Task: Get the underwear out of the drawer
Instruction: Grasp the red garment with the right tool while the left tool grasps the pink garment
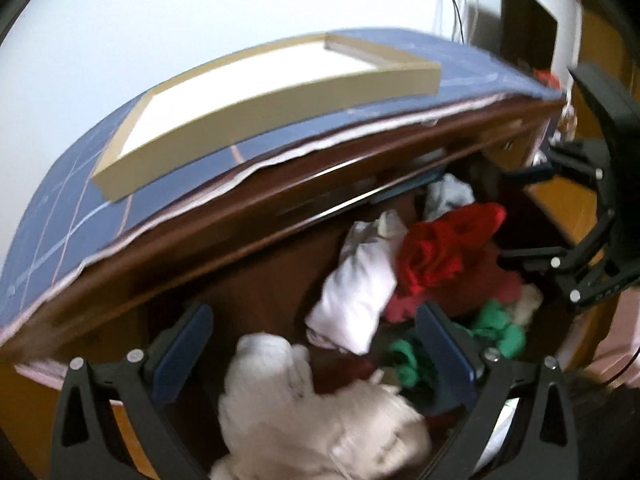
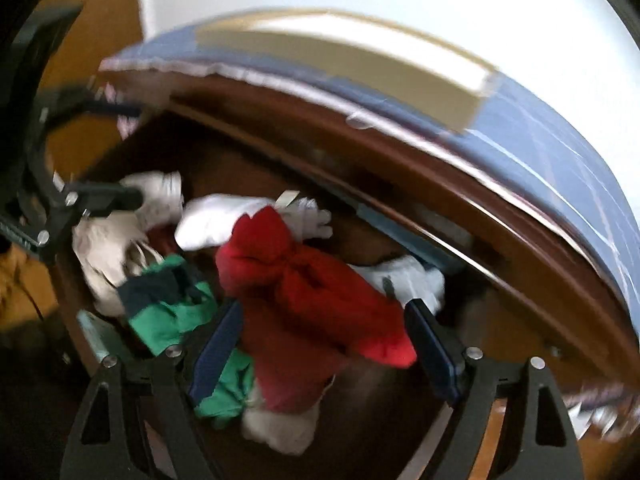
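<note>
An open dark wooden drawer [image 1: 256, 280] holds a jumble of underwear: red [image 1: 444, 248], white [image 1: 356, 292], cream [image 1: 304, 408] and green [image 1: 496, 328] pieces. My left gripper [image 1: 316, 320] is open above the white and cream pieces. My right gripper [image 2: 324, 320] is open, with its fingers on either side of the red underwear [image 2: 308, 292]; it also shows at the right edge of the left wrist view [image 1: 508, 216]. Green underwear [image 2: 172, 300] lies left of the red. The left gripper [image 2: 116, 152] shows at the left edge of the right wrist view.
A shallow beige tray [image 1: 276, 92] with a white bottom sits on a blue checked cloth [image 1: 80, 216] on the cabinet top, above the drawer. A white wall is behind. A dark screen [image 1: 528, 36] and cables stand at the far right. The cabinet side [image 1: 560, 204] is orange-brown wood.
</note>
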`<state>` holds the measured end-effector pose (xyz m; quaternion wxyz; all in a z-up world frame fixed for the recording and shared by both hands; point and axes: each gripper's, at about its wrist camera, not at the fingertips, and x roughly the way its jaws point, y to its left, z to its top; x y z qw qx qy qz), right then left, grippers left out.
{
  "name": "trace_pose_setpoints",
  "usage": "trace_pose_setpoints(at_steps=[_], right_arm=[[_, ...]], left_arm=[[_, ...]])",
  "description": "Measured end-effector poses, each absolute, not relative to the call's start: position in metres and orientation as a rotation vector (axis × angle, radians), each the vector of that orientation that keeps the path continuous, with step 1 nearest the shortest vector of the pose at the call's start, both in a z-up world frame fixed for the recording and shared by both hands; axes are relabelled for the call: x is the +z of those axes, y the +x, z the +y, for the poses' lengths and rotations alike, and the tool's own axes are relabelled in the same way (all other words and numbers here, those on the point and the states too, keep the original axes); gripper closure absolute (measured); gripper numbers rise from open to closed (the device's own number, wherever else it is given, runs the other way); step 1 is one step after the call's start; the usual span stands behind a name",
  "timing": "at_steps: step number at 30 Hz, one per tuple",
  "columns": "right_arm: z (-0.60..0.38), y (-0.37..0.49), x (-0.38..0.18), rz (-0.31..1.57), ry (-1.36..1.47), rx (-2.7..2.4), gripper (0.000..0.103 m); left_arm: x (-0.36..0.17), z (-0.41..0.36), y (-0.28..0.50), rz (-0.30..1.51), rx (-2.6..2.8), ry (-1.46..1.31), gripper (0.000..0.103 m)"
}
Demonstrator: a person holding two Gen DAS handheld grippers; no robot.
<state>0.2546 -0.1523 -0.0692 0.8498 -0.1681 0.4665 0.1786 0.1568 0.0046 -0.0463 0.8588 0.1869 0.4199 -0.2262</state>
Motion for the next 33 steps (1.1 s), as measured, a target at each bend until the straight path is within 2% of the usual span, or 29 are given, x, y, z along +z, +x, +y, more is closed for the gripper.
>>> trace_pose_setpoints(at_steps=[4, 8, 9, 11, 14, 18, 20, 22, 29, 32, 33], right_arm=[[-0.141, 0.274, -0.093, 1.067, -0.436, 0.438, 0.021], [-0.139, 0.288, -0.112, 1.141, -0.448, 0.454, 0.033], [-0.142, 0.291, -0.114, 1.144, -0.435, 0.463, 0.040], [-0.145, 0.291, -0.113, 1.150, -0.395, 0.473, 0.047], [-0.157, 0.283, -0.104, 1.162, -0.299, 0.483, 0.052], [-0.179, 0.256, -0.084, 1.139, -0.122, 0.496, 0.053], [-0.191, 0.236, -0.075, 1.114, -0.048, 0.489, 0.053], [-0.199, 0.224, -0.069, 1.098, 0.005, 0.484, 0.053], [-0.220, 0.192, -0.070, 1.112, 0.144, 0.483, 0.052], [-0.224, 0.194, -0.067, 1.094, 0.191, 0.482, 0.052], [-0.225, 0.192, -0.065, 1.087, 0.209, 0.486, 0.052]], left_arm=[[-0.058, -0.005, 0.170, 0.929, -0.562, 0.427, 0.000], [-0.064, -0.007, 0.178, 0.944, -0.579, 0.471, 0.000], [-0.066, -0.007, 0.179, 0.944, -0.584, 0.483, 0.000], [-0.069, -0.008, 0.181, 0.952, -0.597, 0.500, 0.000], [-0.075, -0.013, 0.180, 0.939, -0.621, 0.549, 0.000], [-0.086, -0.032, 0.177, 0.931, -0.669, 0.645, 0.000], [-0.091, -0.039, 0.181, 0.945, -0.694, 0.666, 0.003], [-0.098, -0.049, 0.183, 0.962, -0.718, 0.709, 0.011], [-0.109, -0.073, 0.193, 0.999, -0.729, 0.744, 0.015], [-0.115, -0.072, 0.199, 1.036, -0.723, 0.713, 0.024], [-0.117, -0.072, 0.201, 1.048, -0.726, 0.699, 0.030]])
